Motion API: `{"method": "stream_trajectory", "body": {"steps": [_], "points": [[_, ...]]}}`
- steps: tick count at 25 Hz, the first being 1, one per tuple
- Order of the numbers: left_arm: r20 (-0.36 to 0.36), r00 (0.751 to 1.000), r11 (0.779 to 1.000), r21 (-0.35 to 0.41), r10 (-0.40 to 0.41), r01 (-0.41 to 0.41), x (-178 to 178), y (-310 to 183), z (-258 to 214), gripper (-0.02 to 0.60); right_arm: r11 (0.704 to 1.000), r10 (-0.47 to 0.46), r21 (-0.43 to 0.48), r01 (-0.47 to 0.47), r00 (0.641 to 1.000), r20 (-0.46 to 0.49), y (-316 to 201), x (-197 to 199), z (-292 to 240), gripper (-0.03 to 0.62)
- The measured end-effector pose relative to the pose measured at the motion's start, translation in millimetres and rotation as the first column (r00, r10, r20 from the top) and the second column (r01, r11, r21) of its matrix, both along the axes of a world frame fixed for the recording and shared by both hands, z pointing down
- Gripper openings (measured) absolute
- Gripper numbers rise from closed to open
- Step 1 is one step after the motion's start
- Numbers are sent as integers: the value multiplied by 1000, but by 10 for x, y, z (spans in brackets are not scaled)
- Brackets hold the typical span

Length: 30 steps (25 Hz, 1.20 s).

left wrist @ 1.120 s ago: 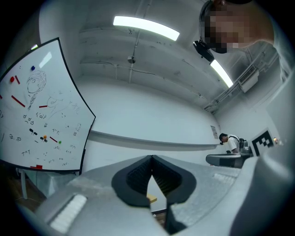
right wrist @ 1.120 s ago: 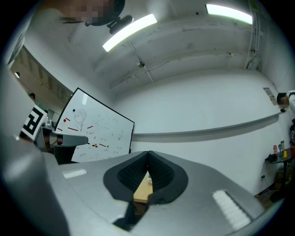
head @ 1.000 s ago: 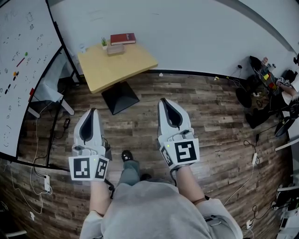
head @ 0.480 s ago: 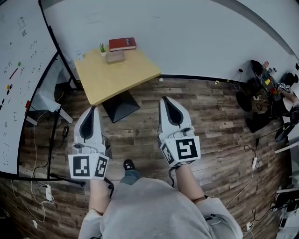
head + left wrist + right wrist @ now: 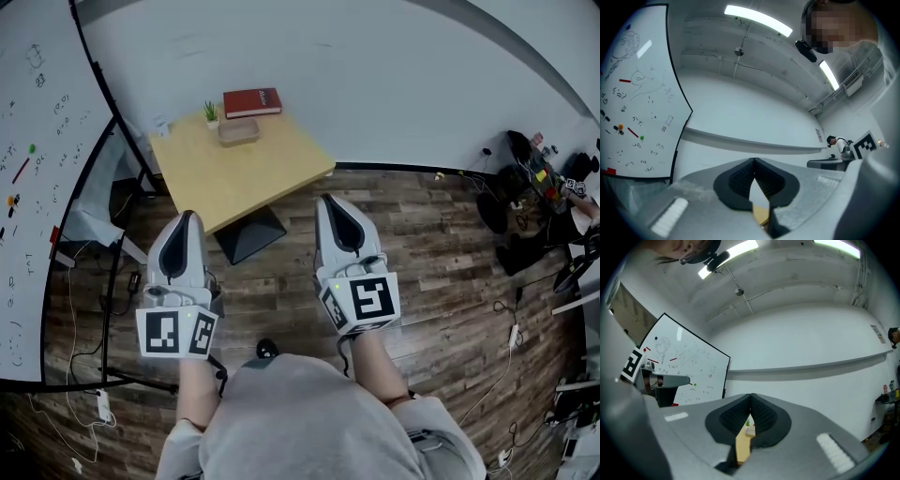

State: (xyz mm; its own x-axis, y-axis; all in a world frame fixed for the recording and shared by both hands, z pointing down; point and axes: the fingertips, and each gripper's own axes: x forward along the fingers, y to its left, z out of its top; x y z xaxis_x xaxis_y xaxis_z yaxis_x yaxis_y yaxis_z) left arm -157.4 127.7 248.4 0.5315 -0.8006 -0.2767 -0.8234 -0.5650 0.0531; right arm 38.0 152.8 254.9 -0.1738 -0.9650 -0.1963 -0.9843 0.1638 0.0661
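In the head view my left gripper (image 5: 185, 218) and right gripper (image 5: 329, 201) are held side by side above the wood floor, pointing towards a small yellow table (image 5: 253, 173). Both are shut with nothing between the jaws. The left gripper (image 5: 754, 160) faces a white wall, and a sliver of the table (image 5: 762, 214) shows through the gap behind its tips. The right gripper (image 5: 750, 395) frames the table edge (image 5: 742, 446) and a small plant (image 5: 748, 421). On the table lie a red book (image 5: 252, 101), a plant (image 5: 211, 112) and a small brown box (image 5: 238, 130).
A whiteboard (image 5: 33, 169) on a wheeled stand fills the left, with cables on the floor under it. Bags, cables and clutter (image 5: 534, 178) lie at the right wall. Another person (image 5: 833, 140) stands far off at the right. Wood floor (image 5: 441, 244) spreads between.
The table has come nearer to both grippers and shifted right in the head view. The whiteboard looms larger in the left gripper view. Both grippers stay shut.
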Motion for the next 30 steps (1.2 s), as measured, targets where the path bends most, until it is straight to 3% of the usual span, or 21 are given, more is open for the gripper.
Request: {"method": "stream_trajectory", "body": {"steps": [11,20,30], "points": [[-10,1000,1000,-14,16,-16,-249,-632,97,5,1000,20,0,-20,1000,-13,-564,-244,55,2],[-13,997,997,-41,70,-71,-65,-969,217,5,998,49,-41,-50,998,-28,-848,-147,180,2],[-10,999,999,-41,33,-33,46,-1672,201,5,999,16,-28,-17,999,-29,-1615,-27,132,0]]}}
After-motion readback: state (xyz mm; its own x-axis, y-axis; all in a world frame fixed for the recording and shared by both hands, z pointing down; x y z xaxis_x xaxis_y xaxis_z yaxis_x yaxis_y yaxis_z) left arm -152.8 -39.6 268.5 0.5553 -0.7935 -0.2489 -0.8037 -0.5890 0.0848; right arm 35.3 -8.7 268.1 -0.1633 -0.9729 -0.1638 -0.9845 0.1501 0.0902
